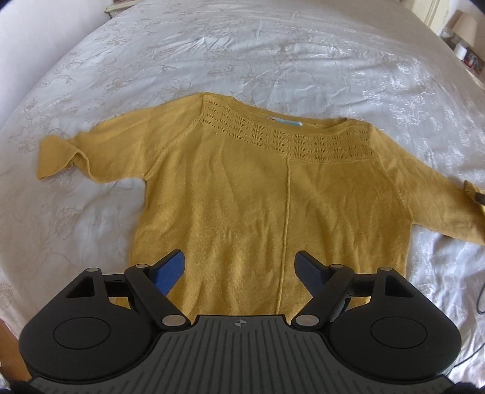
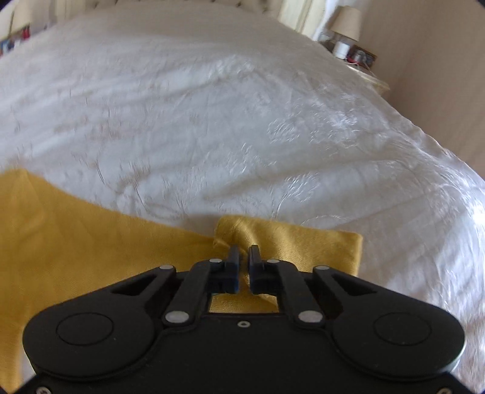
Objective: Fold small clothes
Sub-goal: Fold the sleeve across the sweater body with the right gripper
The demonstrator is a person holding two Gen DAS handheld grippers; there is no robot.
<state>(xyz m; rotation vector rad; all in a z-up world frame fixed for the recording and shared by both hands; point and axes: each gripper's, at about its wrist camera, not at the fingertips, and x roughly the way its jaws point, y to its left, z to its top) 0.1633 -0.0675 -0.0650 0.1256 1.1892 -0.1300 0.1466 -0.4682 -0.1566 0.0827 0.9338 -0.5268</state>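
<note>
Right gripper point(image 2: 244, 253) pinching mustard-yellow knit sweater's point(image 1: 257, 194) 3 o'clock cuff point(image 2: 291, 239), prob. to fold inward; left gripper point(image 1: 241, 266) jaws wide, hovering over hem.

Your working surface: a bed point(image 1: 272, 54) under a white floral-embossed cover (creased throughout), with a mustard knit sweater point(image 1: 242, 194) lying flat, sleeves spread sideways.

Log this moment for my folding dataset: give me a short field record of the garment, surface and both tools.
garment: mustard knit sweater, spread flat, front up, neckline away from the camera
surface: white floral bedspread
left tool: open, above the hem, holding nothing
right tool: shut on the right sleeve cuff
left sleeve: stretched out, cuff bunched
background: lamp on a bedside table
</note>
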